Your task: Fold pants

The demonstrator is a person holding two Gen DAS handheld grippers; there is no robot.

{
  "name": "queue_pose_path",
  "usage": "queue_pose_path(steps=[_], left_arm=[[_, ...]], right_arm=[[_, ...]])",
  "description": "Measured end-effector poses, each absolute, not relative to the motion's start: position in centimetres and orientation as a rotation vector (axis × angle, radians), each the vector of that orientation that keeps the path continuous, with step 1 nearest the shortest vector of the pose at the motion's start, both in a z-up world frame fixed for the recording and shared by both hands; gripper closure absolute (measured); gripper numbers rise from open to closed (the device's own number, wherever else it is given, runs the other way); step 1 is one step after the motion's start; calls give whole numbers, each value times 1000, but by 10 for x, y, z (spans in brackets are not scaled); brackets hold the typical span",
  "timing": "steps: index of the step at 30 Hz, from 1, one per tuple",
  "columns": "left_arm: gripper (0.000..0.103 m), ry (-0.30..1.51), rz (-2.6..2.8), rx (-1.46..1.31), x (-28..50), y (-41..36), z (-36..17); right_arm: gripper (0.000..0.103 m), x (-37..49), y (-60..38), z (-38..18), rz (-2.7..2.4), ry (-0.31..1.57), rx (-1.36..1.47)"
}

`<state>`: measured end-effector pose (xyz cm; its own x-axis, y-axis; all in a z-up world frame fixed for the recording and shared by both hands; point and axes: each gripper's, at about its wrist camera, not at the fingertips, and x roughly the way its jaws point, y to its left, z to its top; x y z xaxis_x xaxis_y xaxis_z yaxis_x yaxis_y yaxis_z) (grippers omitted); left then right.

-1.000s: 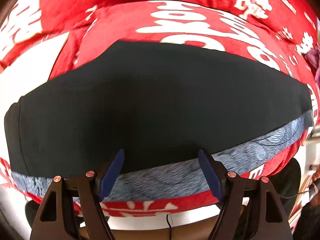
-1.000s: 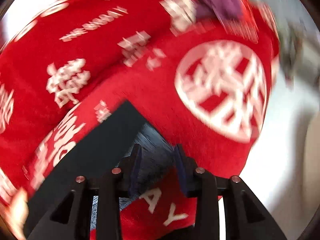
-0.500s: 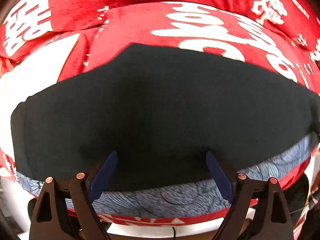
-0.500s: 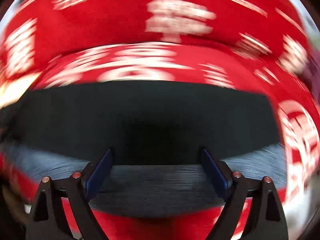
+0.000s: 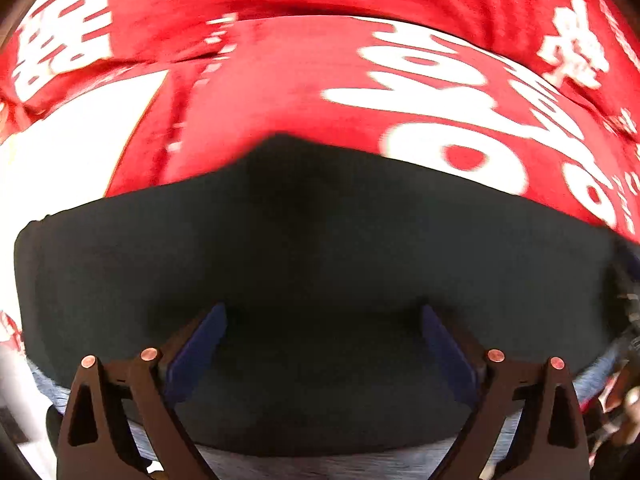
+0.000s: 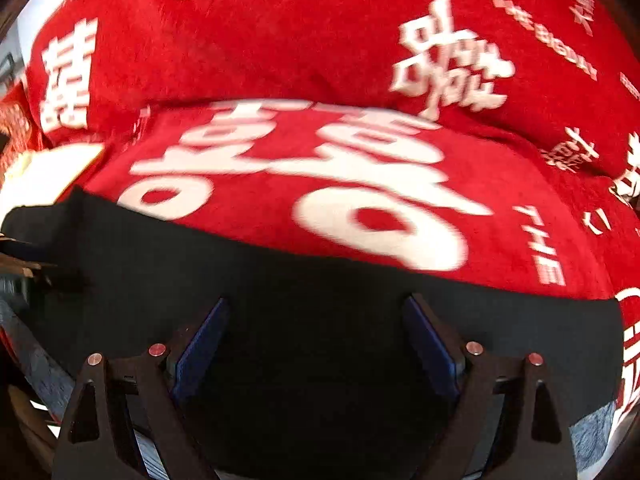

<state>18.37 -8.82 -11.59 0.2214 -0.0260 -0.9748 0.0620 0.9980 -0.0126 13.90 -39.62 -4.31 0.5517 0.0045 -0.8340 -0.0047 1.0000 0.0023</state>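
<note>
Hovering over the black pants (image 5: 320, 272), both claws have let go. A second ago the right claw (image 6: 316, 344) was pinching the pants' grey patterned edge; now its jaws stand spread with nothing between them. The left claw (image 5: 322, 344) is widening too, empty. The pants lie flat as a dark band on the red blanket with white lettering (image 6: 320, 60). This fold looks set down; another fold or smoothing likely follows.
</note>
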Motion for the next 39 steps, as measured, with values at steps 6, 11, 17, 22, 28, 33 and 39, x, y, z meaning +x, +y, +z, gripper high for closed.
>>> queue_pose_path(steps=[6,11,17,22,28,33,39], left_arm=[[0,1369,-38,-9,181,-68,-114],[0,1290,-237,120,135,-129,-85],[0,1329,-243,274,119,-149,-108],[0,1343,-150,147,128,-101,-103],[0,1287,-40,159,125,-44,-92],[0,1266,162,3,119,61,-82],[0,1287,263,-98,110,135,-104]], right_arm=[[15,99,-541,-40,-263,1000,150],[24,63,-505,2,-133,944,101],[22,19,-487,-31,51,1020,197],[24,-10,-561,-34,-173,987,316],[21,-4,-535,-19,4,947,313],[20,8,-543,-48,-139,1030,260],[19,26,-477,-10,-89,990,168]])
